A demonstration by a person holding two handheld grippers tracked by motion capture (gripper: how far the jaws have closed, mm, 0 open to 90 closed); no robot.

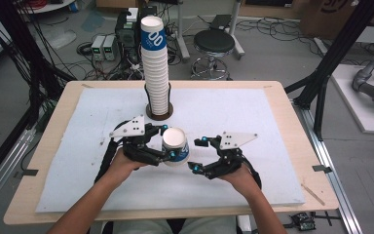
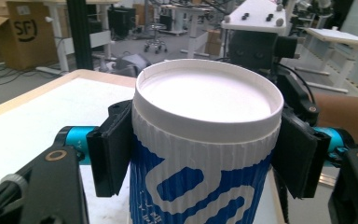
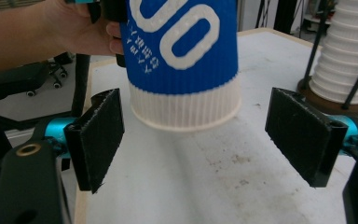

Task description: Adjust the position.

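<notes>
Crushing is the main risk: the left gripper point(image 1: 168, 146) clamps the ribbed paper cup point(image 1: 176, 145) just below its rim, lifted off the white mat point(image 1: 253, 117) in front of the cup stack point(image 1: 155, 68). The right gripper point(image 3: 200, 135) gapes beside the cup's base; closing crookedly, it could knock the cup loose.

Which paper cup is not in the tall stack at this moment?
The single blue-and-white cup gripped by the left tongs, held off the table in front of the stack. All the other cups sit nested in the holder behind it.
</notes>
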